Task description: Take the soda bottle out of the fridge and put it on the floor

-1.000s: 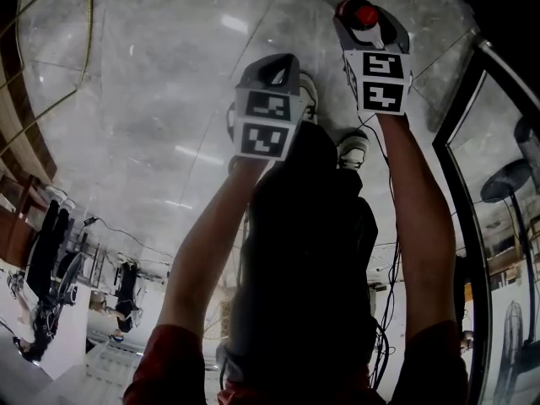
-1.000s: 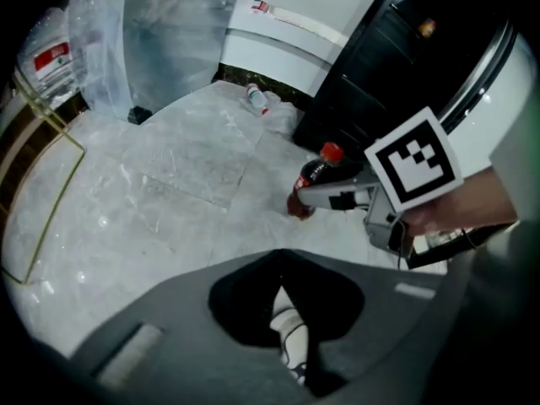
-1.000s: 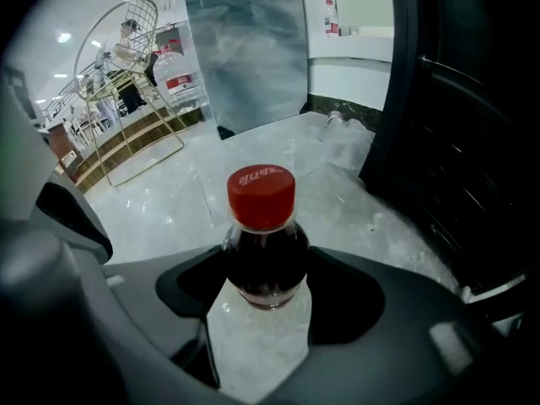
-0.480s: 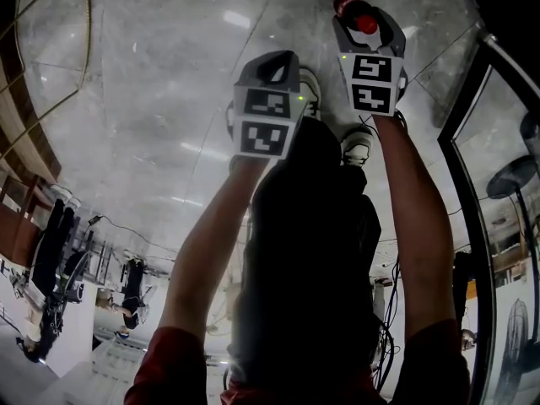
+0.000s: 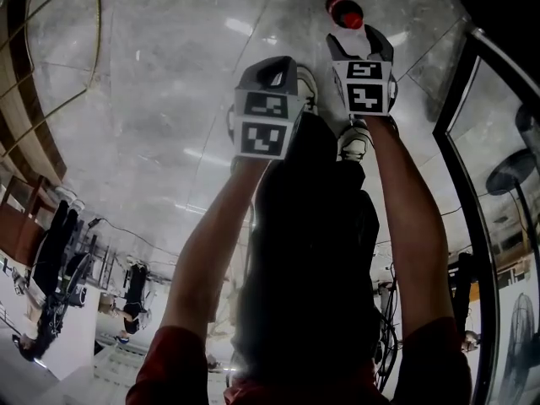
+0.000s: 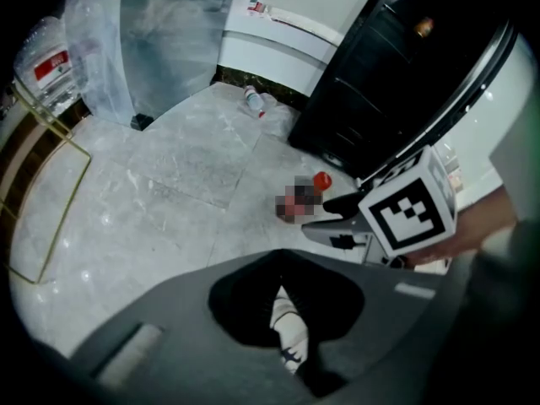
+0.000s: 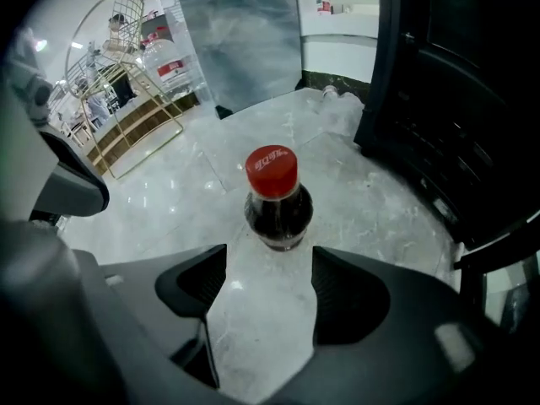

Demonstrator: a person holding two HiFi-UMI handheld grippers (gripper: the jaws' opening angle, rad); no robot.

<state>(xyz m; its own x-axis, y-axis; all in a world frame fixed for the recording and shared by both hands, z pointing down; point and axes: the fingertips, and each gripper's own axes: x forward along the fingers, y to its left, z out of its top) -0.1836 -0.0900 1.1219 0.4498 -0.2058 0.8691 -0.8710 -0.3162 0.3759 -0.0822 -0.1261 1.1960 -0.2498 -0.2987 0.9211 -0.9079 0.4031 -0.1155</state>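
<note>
The soda bottle (image 5: 344, 11), dark with a red cap, stands upright on the grey marble floor. In the right gripper view the soda bottle (image 7: 277, 201) is just beyond my right gripper (image 7: 268, 264), whose jaws are spread wide with only floor between them. In the head view my right gripper (image 5: 354, 37) sits a little short of the bottle, not touching it. My left gripper (image 5: 277, 64) hangs to the left, over the person's shoes, jaws closed together with nothing held. In the left gripper view the bottle (image 6: 320, 182) shows beside the right gripper (image 6: 337, 213).
The black fridge (image 7: 447, 99) stands right of the bottle, its glass door (image 5: 472, 142) open at the right edge. An empty plastic bottle (image 6: 255, 101) lies by the far wall. A gold wire rack (image 7: 126, 125) stands left. The person's shoes (image 5: 354, 146) are below the grippers.
My right gripper let go of the bottle and drew back toward the person. The bottle stays standing on the floor. The left gripper has hardly moved.
</note>
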